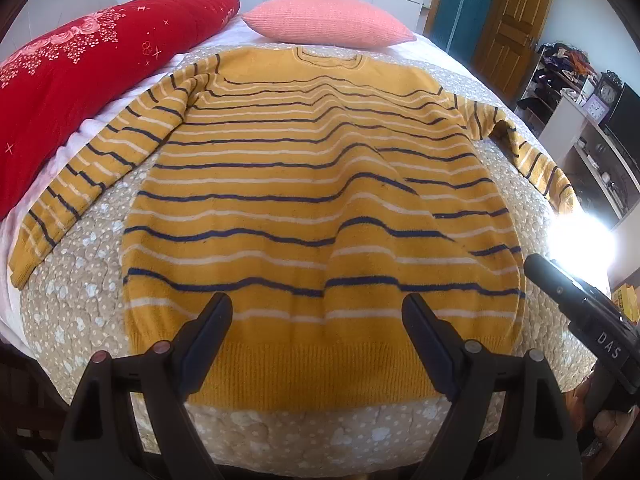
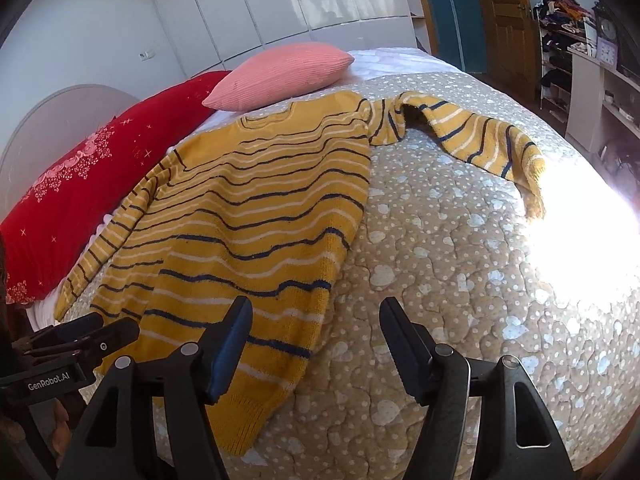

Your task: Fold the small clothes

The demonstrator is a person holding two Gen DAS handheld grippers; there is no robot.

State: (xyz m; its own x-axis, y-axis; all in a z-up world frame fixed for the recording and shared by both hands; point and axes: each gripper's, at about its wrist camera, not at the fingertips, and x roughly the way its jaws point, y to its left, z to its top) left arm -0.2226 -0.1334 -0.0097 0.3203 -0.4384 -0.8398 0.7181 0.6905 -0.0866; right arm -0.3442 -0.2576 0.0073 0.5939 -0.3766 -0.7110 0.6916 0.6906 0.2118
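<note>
Both hand-held grippers gape over sweater; pink pillow beyond collar.

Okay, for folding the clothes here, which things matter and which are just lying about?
For the job: sweater, left gripper and right gripper, both open.

Just lying about: pink pillow, red quilt, clock, door.

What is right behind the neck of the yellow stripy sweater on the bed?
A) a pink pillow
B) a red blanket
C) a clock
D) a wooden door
A: the pink pillow lies on the bed just past the collar of the yellow striped sweater, while the red blanket lies off to the side, along one sleeve.
</note>
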